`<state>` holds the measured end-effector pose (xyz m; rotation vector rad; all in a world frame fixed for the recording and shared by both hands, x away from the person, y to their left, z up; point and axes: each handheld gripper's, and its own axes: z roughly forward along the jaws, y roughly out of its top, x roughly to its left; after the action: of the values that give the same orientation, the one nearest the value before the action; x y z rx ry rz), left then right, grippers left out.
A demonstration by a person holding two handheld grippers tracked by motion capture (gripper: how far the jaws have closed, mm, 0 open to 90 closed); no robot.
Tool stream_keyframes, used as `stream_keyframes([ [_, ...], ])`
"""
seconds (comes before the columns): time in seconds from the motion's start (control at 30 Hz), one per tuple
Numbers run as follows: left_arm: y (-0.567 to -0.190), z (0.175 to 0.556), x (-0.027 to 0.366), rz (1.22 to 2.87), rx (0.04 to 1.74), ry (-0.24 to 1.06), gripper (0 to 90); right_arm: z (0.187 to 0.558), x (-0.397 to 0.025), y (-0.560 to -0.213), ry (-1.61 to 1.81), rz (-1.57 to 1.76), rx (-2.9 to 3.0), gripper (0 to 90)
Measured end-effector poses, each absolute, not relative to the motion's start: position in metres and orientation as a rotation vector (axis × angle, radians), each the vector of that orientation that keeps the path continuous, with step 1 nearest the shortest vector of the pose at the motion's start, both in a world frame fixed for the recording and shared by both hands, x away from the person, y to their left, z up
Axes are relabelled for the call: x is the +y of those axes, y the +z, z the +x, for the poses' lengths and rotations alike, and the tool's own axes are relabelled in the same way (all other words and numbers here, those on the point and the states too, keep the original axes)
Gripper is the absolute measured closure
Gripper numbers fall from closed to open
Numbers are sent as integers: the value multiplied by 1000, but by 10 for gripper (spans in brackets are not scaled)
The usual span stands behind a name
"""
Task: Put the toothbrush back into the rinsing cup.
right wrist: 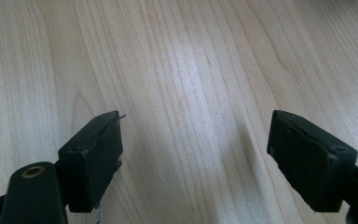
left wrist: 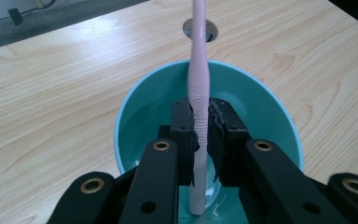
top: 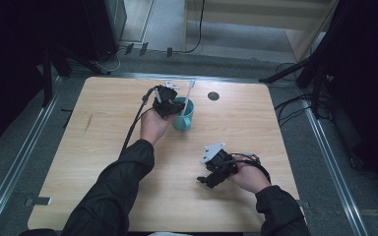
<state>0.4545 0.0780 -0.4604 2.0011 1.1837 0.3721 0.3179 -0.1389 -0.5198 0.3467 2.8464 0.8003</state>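
A teal cup (top: 183,116) stands on the wooden table (top: 103,147) at its far middle. A pale pink toothbrush (left wrist: 199,93) stands in the cup (left wrist: 144,121), its lower end on the cup's bottom and its top leaning over the far rim. My left gripper (left wrist: 200,122) reaches into the cup from the left side and is shut on the toothbrush handle. In the high view the left gripper (top: 166,101) sits at the cup's left rim and the toothbrush (top: 187,98) sticks up and away. My right gripper (top: 210,178) hovers low over the near right of the table, open, with bare wood between its jaws (right wrist: 191,140).
A round cable hole (top: 213,96) lies in the table beyond the cup, also seen as the hole (left wrist: 207,29) behind the toothbrush. Black stands and cables surround the table on the floor. A cable (top: 133,128) trails from the left gripper.
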Motion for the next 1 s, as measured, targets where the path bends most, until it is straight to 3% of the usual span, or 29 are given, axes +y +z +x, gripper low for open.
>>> stream_keyframes([
  [0.23, -450, 445, 82, 2014, 1151, 352, 770, 318, -139, -520, 798, 346, 2850, 179],
  [0.6, -432, 419, 95, 2055, 1087, 262, 612, 318, -140, -522, 784, 340, 2856, 179],
  [1.0, -433, 380, 114, 2094, 1036, 221, 519, 318, -138, -522, 777, 337, 2860, 179],
])
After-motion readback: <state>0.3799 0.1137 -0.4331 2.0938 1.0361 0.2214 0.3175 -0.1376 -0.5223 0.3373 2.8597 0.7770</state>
